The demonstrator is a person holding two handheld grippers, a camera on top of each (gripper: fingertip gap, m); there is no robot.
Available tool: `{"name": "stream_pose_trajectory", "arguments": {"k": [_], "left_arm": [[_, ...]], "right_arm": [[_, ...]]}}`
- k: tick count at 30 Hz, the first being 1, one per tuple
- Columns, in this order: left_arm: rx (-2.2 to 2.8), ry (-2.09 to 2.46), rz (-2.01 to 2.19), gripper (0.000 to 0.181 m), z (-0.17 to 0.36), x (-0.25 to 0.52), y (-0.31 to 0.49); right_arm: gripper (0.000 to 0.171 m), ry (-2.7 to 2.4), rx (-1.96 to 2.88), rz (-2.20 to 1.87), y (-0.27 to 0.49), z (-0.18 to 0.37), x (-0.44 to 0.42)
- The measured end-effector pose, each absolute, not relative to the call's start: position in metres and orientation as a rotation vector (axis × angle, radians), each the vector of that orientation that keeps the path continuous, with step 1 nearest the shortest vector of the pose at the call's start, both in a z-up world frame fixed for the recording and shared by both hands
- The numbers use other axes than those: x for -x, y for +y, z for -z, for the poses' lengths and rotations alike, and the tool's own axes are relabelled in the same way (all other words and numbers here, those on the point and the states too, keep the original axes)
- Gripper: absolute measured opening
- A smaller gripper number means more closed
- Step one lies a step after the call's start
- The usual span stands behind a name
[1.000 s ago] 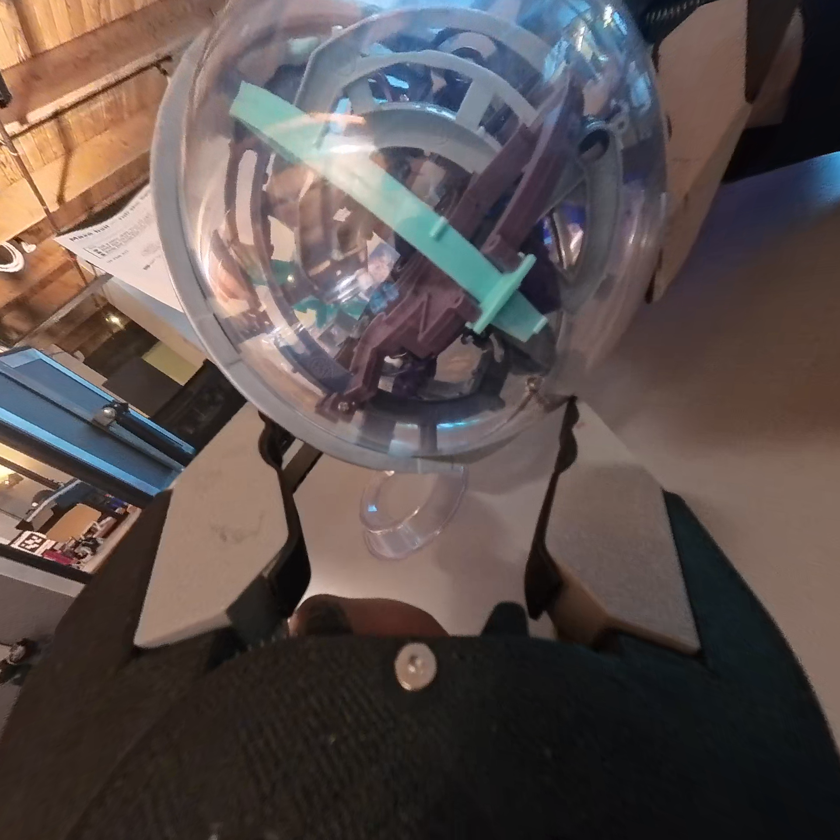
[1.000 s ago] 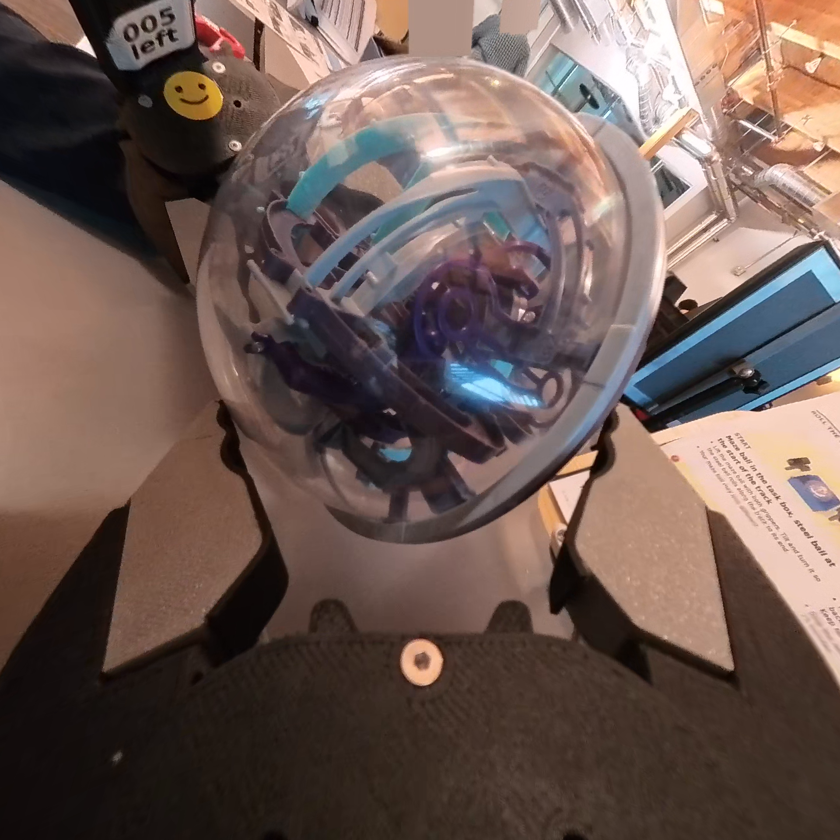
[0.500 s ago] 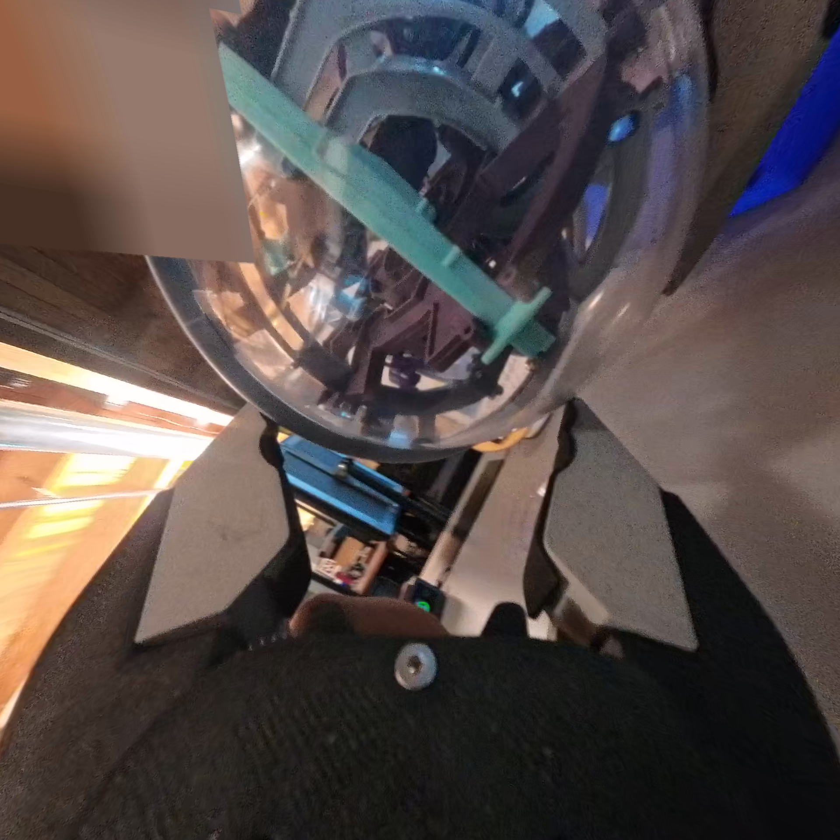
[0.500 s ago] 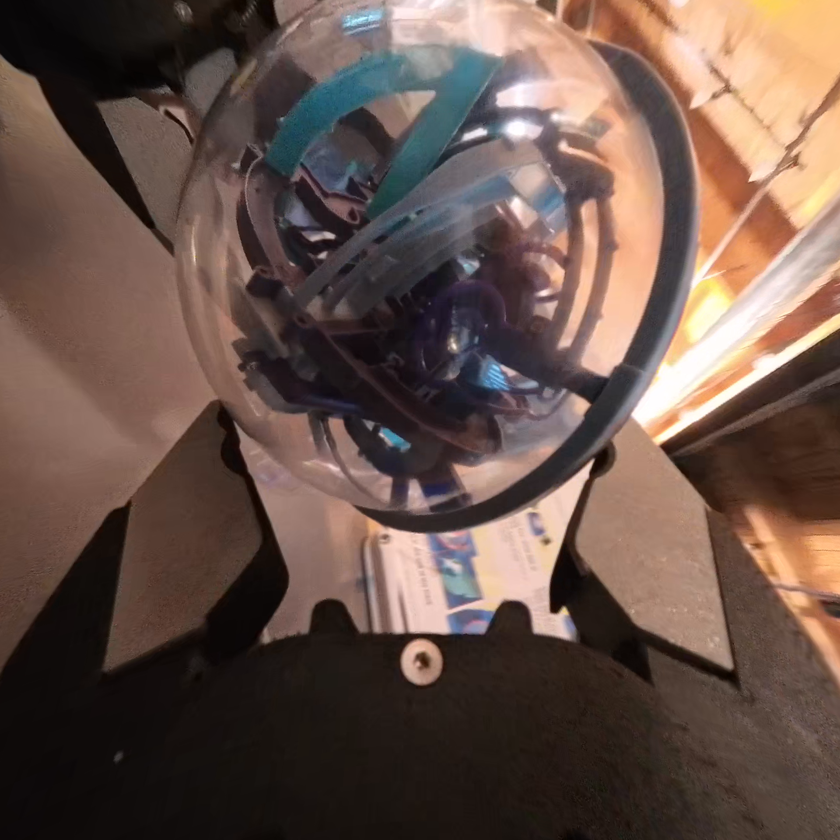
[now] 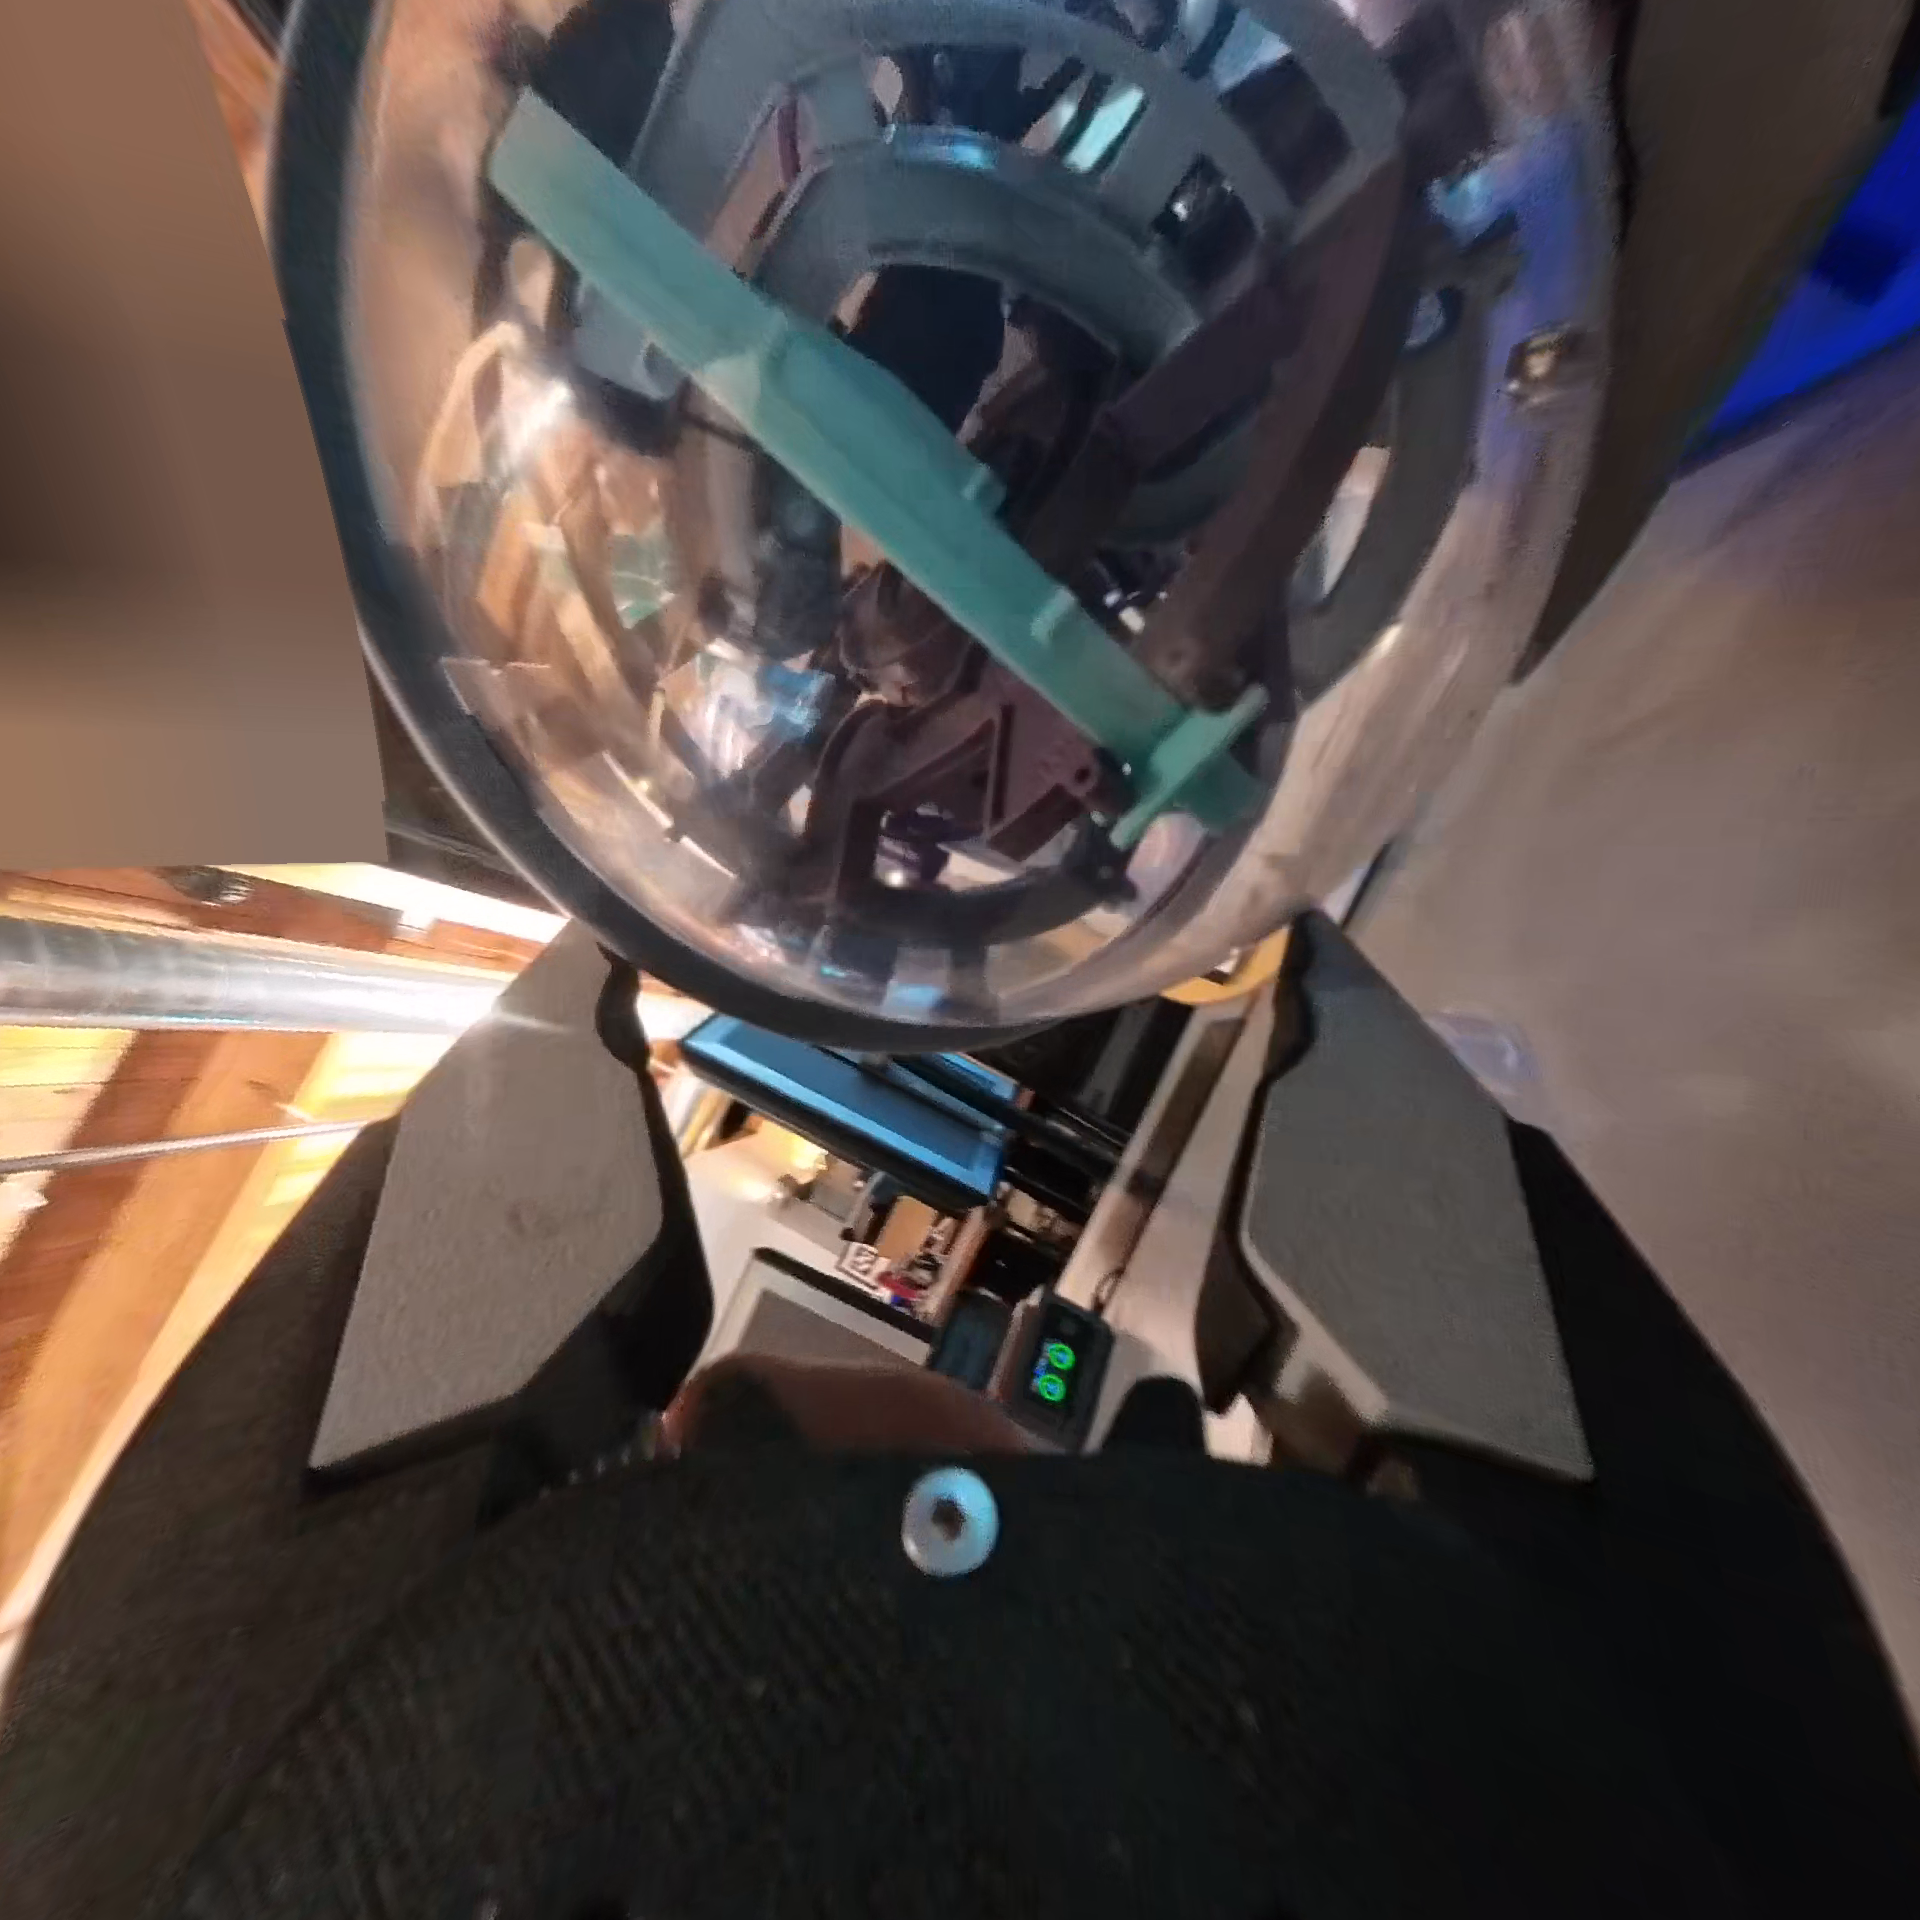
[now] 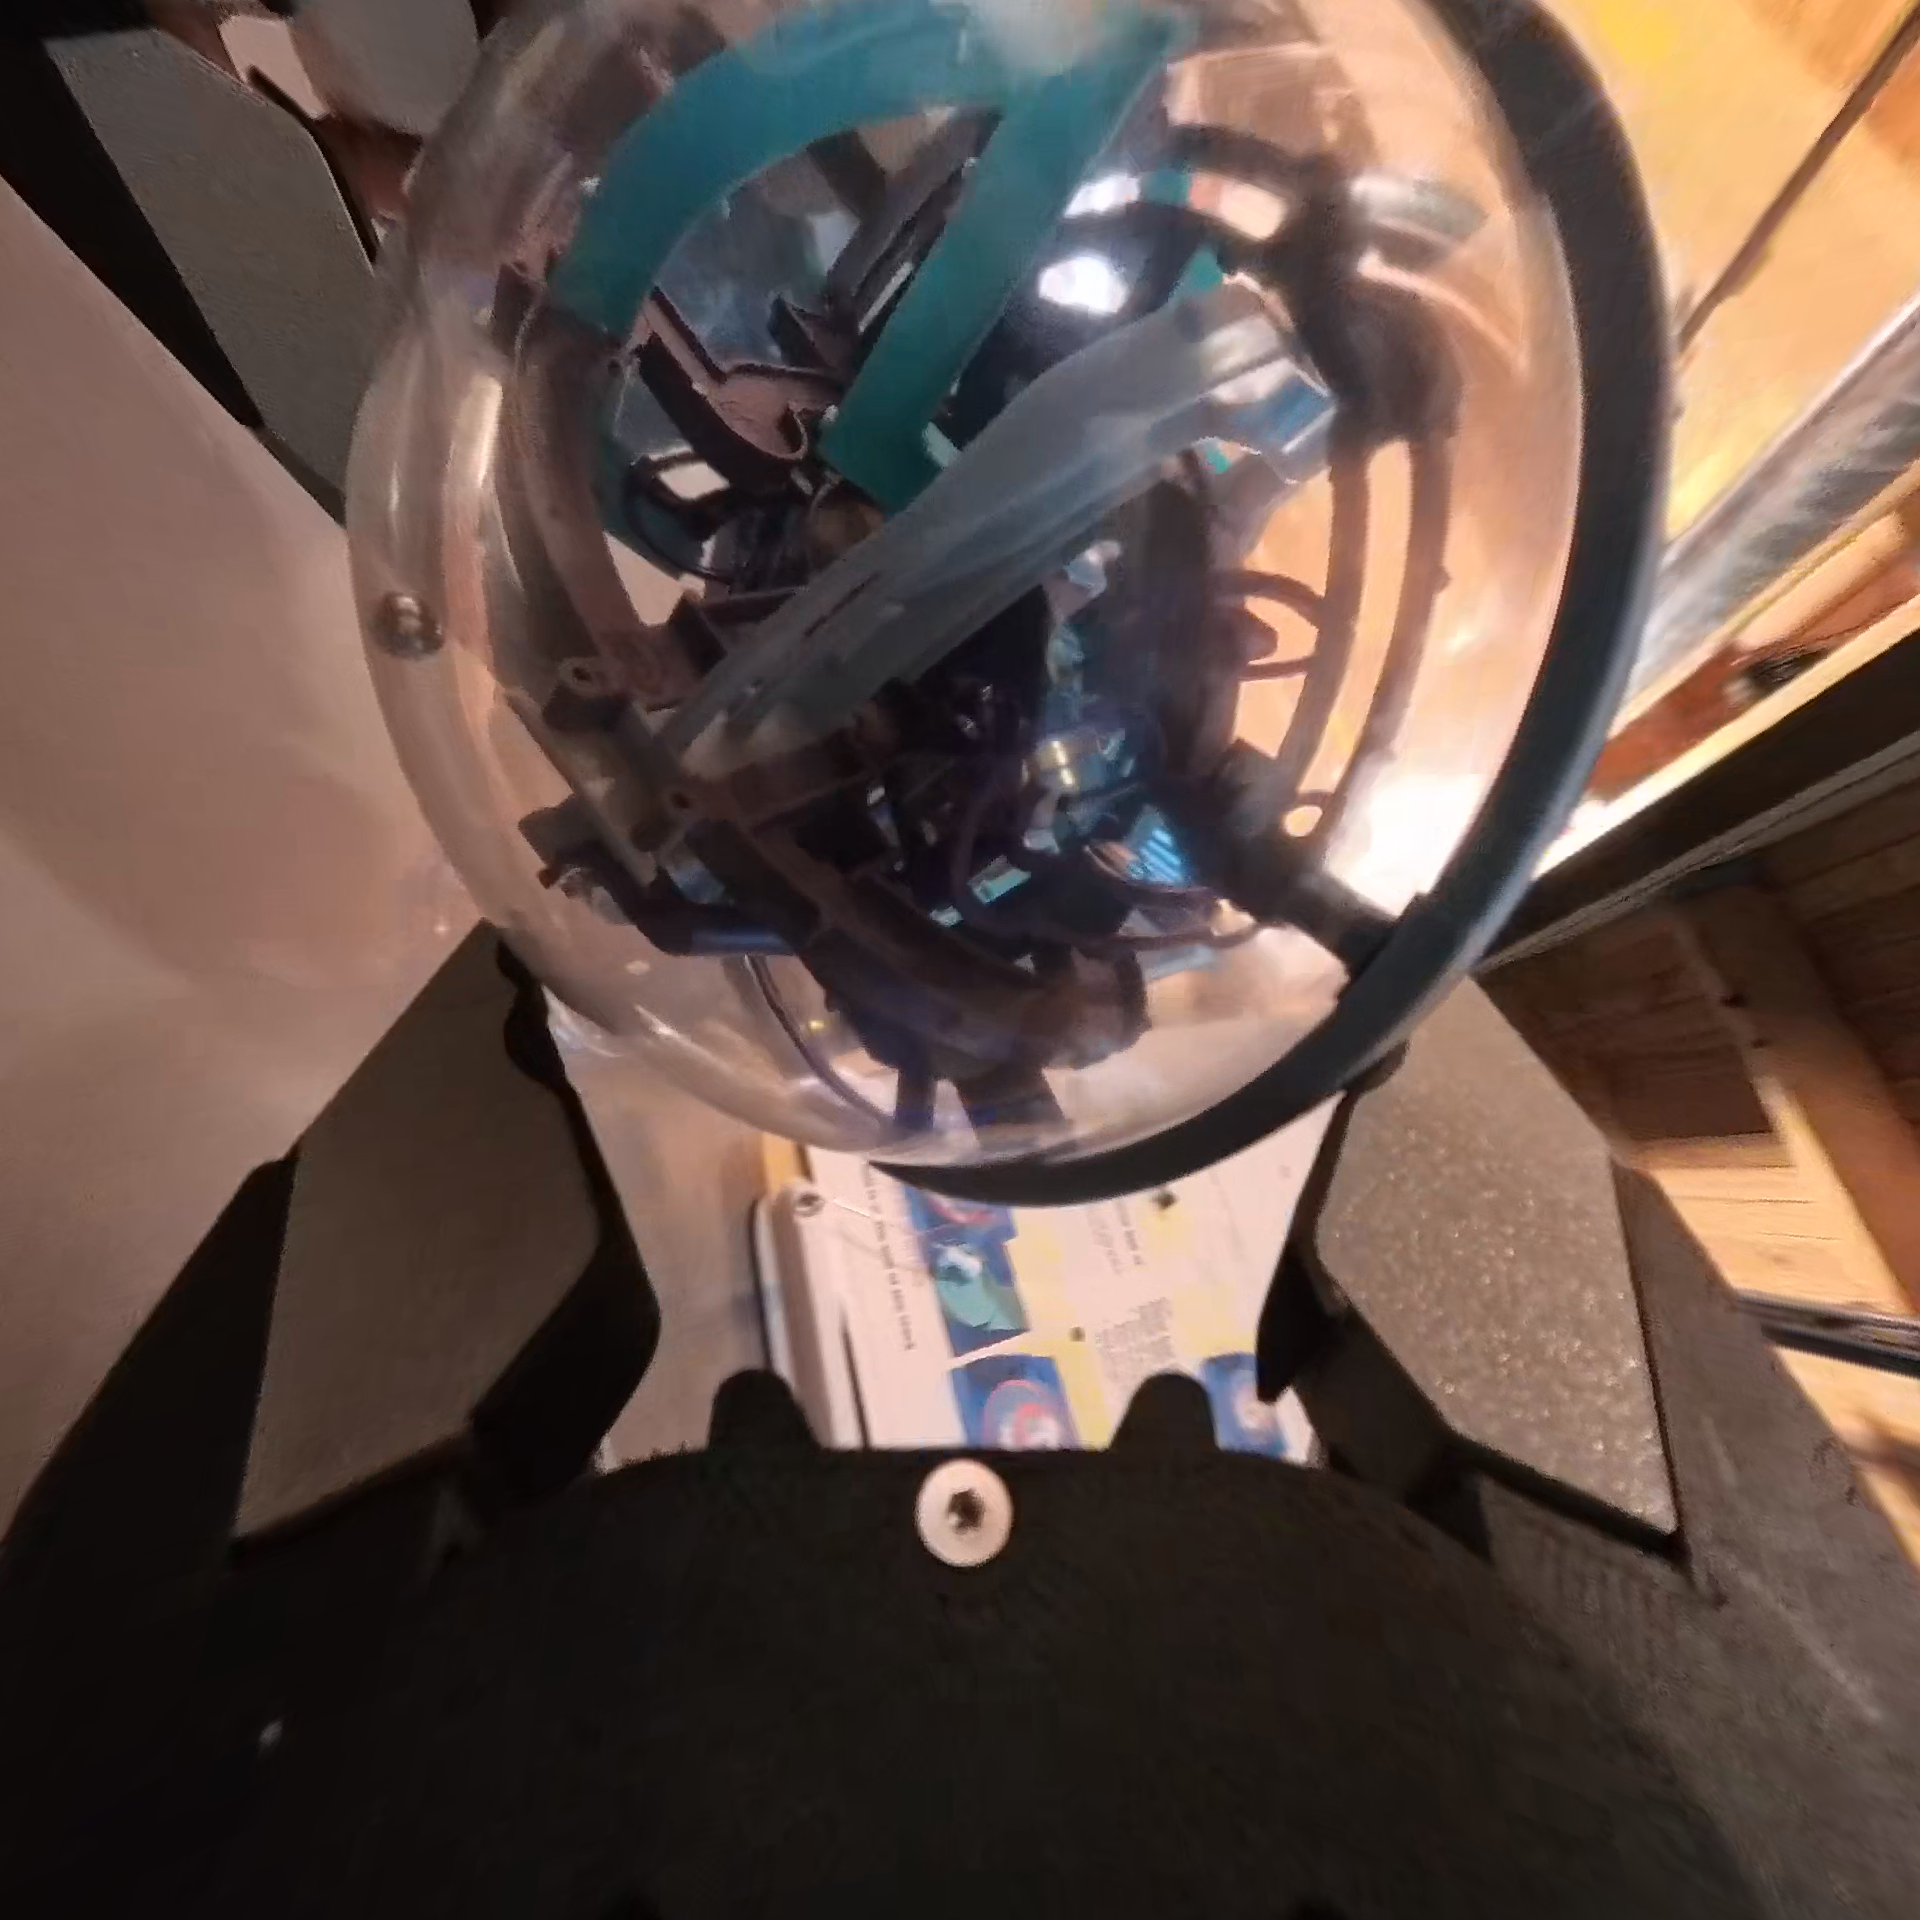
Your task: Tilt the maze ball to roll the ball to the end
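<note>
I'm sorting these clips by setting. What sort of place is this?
Probably an indoor workshop or lab. Behind the maze ball are a wooden ceiling, a shiny metal pipe and a printed instruction sheet on a pale table.

Your left gripper (image 5: 951, 971) has a black, ribbed printed body with one silver hex-socket screw (image 5: 949, 1525) set centrally near its front edge, and two broad fingers (image 5: 488, 1273) faced in flat grey panels that taper to narrow black tips. Your right gripper (image 6: 925, 1003) is of the same build: black textured body, one silver screw (image 6: 962, 1512) at centre, two small rounded black nubs just ahead of it, and grey-panelled fingers (image 6: 1475, 1299) on black backing.
</note>
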State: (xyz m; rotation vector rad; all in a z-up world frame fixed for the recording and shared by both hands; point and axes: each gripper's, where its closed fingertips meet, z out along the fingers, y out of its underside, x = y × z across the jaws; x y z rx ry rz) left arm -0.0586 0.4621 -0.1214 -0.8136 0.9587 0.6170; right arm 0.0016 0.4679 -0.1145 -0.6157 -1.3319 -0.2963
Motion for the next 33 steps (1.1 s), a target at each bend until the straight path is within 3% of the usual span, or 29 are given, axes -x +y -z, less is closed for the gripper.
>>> {"name": "stream_pose_trajectory", "arguments": {"k": [13,33], "left_arm": [[1.109,1.128,-0.293,0.118,0.167,0.053,0.472],[1.162,1.131,-0.210,0.118,0.174,0.051,0.473]], "right_arm": [[0.150,-1.489,1.021,-0.146,0.494,0.173,0.001],[0.150,-1.512,1.090,-0.222,0.493,0.180,0.000]]}}
